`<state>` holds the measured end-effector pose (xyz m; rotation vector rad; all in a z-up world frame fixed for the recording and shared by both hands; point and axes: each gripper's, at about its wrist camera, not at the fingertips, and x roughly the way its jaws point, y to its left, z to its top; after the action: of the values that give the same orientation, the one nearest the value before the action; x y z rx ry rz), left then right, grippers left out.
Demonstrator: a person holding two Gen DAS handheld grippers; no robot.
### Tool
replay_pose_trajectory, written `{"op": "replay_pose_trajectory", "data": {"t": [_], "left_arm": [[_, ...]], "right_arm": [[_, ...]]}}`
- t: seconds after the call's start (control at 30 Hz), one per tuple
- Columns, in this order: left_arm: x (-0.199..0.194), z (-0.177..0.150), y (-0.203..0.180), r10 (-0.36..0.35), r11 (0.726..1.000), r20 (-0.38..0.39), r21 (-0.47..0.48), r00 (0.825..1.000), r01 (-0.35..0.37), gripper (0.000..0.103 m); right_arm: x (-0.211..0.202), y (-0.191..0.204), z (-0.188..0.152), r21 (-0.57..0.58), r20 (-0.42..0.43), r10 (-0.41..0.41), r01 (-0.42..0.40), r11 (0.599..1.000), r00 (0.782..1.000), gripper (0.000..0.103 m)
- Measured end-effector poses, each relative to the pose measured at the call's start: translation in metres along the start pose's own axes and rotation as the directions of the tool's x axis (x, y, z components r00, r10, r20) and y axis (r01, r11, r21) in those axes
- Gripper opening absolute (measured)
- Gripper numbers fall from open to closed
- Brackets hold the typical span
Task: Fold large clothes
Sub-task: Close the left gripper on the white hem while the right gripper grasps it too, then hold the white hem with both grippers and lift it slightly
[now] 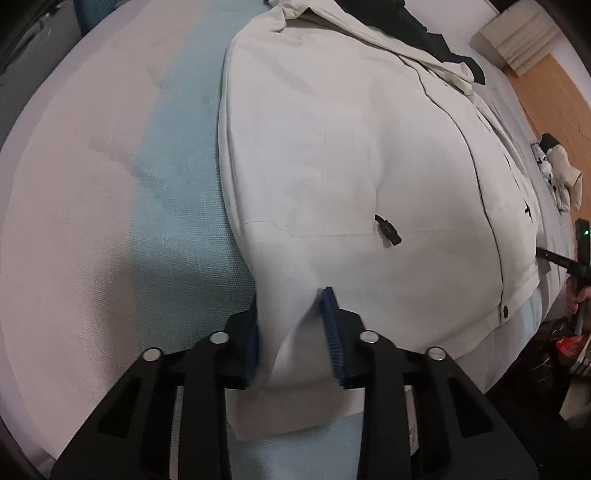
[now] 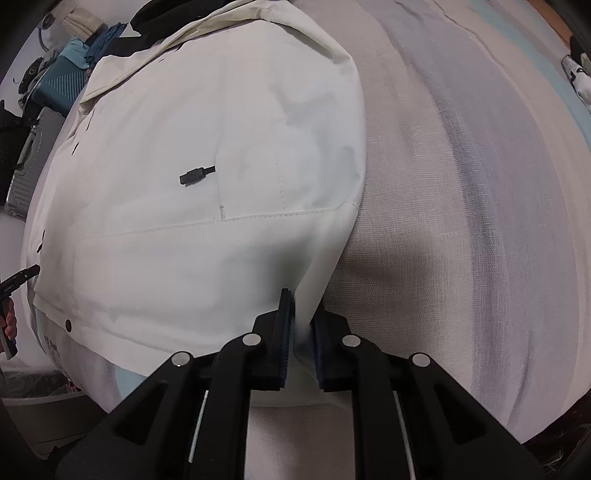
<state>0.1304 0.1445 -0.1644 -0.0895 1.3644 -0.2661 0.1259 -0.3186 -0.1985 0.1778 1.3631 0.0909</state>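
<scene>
A large white jacket (image 1: 351,147) lies spread flat on the bed, front up, with a black zip pull (image 1: 388,230) on its pocket and a dark snap button (image 1: 505,312) by the hem. My left gripper (image 1: 291,343) is shut on a raised fold of the hem at the jacket's left corner. In the right wrist view the same jacket (image 2: 203,129) fills the left half. My right gripper (image 2: 301,332) is shut on a thin pinch of cloth at the right hem corner. Both pinched corners are lifted slightly off the cover.
The bed cover (image 1: 92,221) is pale with light blue stripes (image 2: 461,221). A black garment (image 1: 417,26) lies beyond the collar. Wooden floor (image 1: 546,96) with loose clothes (image 1: 557,170) runs past the bed's right side. A teal case (image 2: 61,88) stands at far left.
</scene>
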Motion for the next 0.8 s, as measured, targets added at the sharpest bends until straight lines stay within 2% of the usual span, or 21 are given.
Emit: {"op": "replay_pose_trajectory", "data": {"t": [0.1,0.23,0.47,0.53,0.63,0.73,0.8], "left_arm": [[0.005,0.0,0.001,0.011,1.0,-0.005,0.003,1.0,-0.011,0.028],[0.012,0.002,-0.008,0.07,0.997,-0.004,0.025,0.998,-0.07,0.033],[0.015,0.0,-0.015,0.127,0.992,0.014,0.016,0.992,-0.127,0.033],[0.015,0.0,-0.017,0.14,0.99,0.017,0.021,0.99,-0.14,0.031],[0.017,0.002,-0.025,0.148,0.989,0.027,0.022,0.989,-0.149,0.022],[0.017,0.003,-0.027,0.145,0.989,0.027,0.014,0.989,-0.145,0.013],[0.017,0.005,-0.028,0.137,0.991,0.026,0.006,0.99,-0.137,0.01]], "right_arm": [[0.001,-0.006,0.0,0.003,-0.004,0.014,-0.014,1.0,1.0,0.013],[0.004,-0.007,0.0,0.003,-0.007,0.015,-0.015,1.0,1.0,0.014],[0.008,-0.004,0.001,0.004,-0.011,-0.008,0.008,1.0,1.0,0.016],[0.01,-0.001,0.001,0.021,-0.019,-0.024,0.025,0.999,1.0,0.016],[0.014,0.004,0.004,0.066,-0.031,-0.021,0.023,0.998,0.999,0.016],[0.015,0.005,0.006,0.06,-0.046,-0.027,0.03,0.998,0.999,0.016],[0.016,0.007,0.008,0.051,-0.057,-0.027,0.03,0.998,0.998,0.016]]}}
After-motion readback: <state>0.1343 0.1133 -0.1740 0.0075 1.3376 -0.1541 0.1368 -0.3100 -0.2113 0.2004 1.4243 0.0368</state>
